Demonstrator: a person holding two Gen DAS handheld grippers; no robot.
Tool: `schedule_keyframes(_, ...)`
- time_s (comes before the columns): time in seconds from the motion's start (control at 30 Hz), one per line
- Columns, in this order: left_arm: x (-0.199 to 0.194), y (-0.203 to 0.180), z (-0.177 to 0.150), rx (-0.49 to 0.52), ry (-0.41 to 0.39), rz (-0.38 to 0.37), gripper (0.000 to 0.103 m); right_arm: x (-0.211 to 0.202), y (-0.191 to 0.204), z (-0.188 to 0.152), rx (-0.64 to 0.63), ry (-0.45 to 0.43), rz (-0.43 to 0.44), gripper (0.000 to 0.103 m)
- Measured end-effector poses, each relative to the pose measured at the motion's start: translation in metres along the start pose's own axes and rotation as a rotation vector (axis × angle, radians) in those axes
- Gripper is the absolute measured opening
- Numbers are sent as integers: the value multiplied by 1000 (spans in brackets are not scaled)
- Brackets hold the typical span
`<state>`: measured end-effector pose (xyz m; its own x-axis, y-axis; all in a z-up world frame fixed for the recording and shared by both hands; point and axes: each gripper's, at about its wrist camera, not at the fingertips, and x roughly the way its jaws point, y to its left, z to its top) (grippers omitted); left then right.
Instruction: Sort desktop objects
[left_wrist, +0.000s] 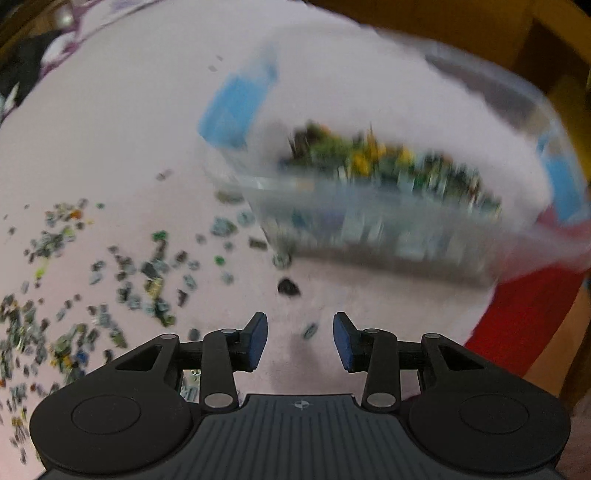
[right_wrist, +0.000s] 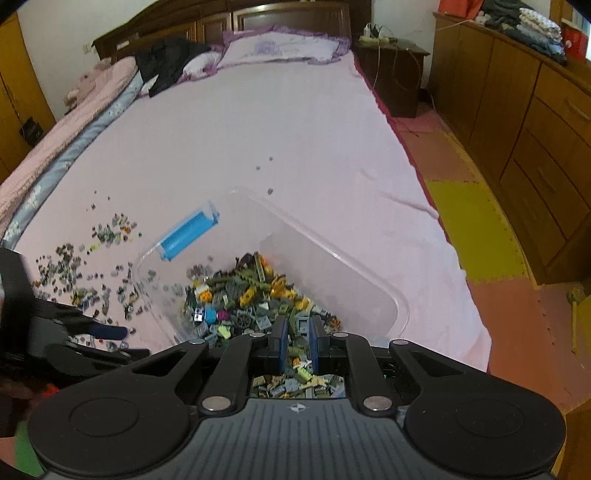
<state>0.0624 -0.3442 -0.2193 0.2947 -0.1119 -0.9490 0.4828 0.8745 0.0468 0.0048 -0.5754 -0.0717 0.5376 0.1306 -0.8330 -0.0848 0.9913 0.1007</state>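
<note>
Several small toy bricks (left_wrist: 110, 280) lie scattered on the pink bedsheet (left_wrist: 129, 110), left of a clear plastic bin (left_wrist: 388, 229) with blue handles. The left wrist view is motion-blurred. My left gripper (left_wrist: 300, 338) hangs low over the sheet by the bin's near corner. It is open, and one tiny piece (left_wrist: 310, 330) lies on the sheet in the gap, untouched. A black piece (left_wrist: 288, 286) sits just ahead. My right gripper (right_wrist: 298, 338) hovers over the brick pile (right_wrist: 251, 295) inside the bin (right_wrist: 369, 273), its pads nearly together on a small grey brick (right_wrist: 303, 325).
The bed (right_wrist: 277, 129) runs away to pillows (right_wrist: 280, 48) and a dark headboard. A bedside table (right_wrist: 395, 62) and wooden drawers (right_wrist: 535, 147) stand on the right, past red and yellow floor mats (right_wrist: 472, 229). My left gripper (right_wrist: 118, 341) shows at the right wrist view's left edge.
</note>
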Motion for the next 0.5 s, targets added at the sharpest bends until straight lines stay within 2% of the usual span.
schedule_keyframes(0.13, 36, -2, -10, 12, 41, -17, 39, 7, 7, -5, -21, 26, 0, 13)
schedule_keyframes(0.17, 44, -3, -11, 9, 54, -24, 36, 9, 9, -6, -26, 32, -1, 13)
schedule_keyframes(0.27, 57, -7, -16, 15, 74, -30, 13, 16, 11, -8, -39, 49, -7, 13)
schedule_keyframes(0.3, 57, -8, -17, 18, 71, -31, 9, 18, 12, -9, -40, 54, -9, 13)
schedule_keyframes(0.5, 29, 1, -24, 4, 25, -39, 6, 19, 17, -8, -24, 49, -3, 13)
